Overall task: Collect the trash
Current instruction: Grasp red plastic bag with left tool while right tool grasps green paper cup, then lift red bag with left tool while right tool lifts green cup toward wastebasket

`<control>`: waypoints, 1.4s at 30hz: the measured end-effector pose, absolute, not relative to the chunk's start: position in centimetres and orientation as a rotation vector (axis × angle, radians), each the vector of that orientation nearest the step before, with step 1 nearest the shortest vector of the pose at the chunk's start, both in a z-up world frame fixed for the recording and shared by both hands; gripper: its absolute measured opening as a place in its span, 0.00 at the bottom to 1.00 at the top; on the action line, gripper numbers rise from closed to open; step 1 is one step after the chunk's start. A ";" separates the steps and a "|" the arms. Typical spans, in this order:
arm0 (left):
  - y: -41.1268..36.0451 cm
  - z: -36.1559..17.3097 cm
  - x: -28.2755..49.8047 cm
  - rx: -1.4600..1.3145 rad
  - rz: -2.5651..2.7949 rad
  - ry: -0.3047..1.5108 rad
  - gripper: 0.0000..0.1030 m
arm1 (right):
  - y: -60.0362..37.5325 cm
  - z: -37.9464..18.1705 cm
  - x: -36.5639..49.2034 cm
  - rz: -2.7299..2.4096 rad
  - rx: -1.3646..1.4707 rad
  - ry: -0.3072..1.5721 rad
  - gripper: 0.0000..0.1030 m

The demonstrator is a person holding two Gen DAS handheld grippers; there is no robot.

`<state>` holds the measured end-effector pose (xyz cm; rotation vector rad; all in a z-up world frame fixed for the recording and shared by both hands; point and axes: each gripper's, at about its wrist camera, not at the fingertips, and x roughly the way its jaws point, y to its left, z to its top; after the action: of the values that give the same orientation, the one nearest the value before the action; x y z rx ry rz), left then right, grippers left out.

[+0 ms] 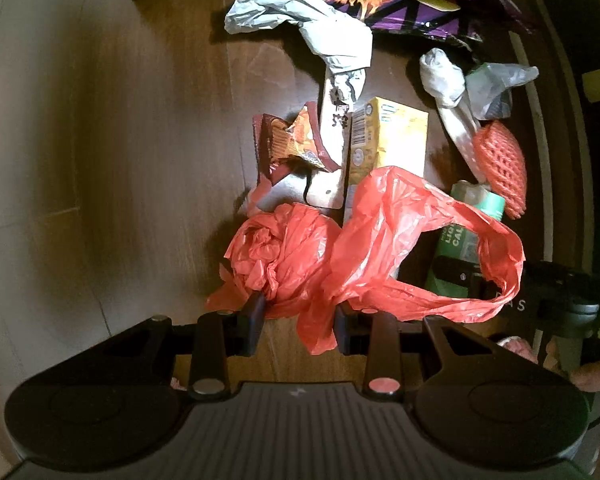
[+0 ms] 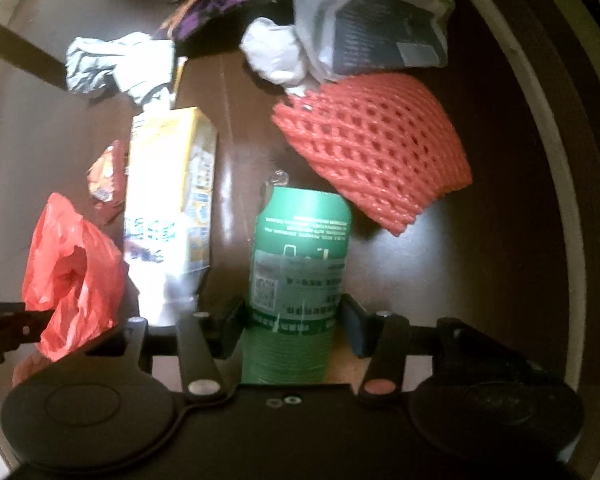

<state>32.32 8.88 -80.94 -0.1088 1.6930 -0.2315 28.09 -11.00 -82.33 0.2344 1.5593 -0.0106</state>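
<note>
Left wrist view: left tongs [image 1: 298, 320] pinch the red plastic bag [image 1: 364, 240] over the worktop [image 1: 160, 160]. Right tongs [image 2: 294, 322] straddle a lying green can [image 2: 298, 264], jaws parted, not pressing it.

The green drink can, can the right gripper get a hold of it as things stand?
Probably yes: the green drink can already lies between the right gripper's jaws, with nothing in between.

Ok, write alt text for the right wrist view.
A green can lies between the right gripper's fingers on a dark table. Around it: a red foam net, a yellow carton and a red plastic bag.
</note>
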 end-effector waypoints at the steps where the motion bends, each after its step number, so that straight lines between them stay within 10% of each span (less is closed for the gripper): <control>1: 9.0 -80.6 32.2 -0.107 -0.233 1.692 0.33 | -10.9 -82.0 28.0 -0.006 0.238 1.558 0.48; 12: 9.0 -67.9 32.2 -0.110 -0.223 1.633 0.33 | -11.3 -69.8 26.5 0.064 0.228 1.491 0.47; 42: 5.1 -11.8 37.9 -0.055 -0.207 1.037 0.33 | -12.5 -9.7 34.8 0.394 -0.024 0.918 0.47</control>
<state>37.87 5.08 -11.78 -0.0547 1.0367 -0.2073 34.76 -12.53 -9.66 -0.0243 0.9184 0.3941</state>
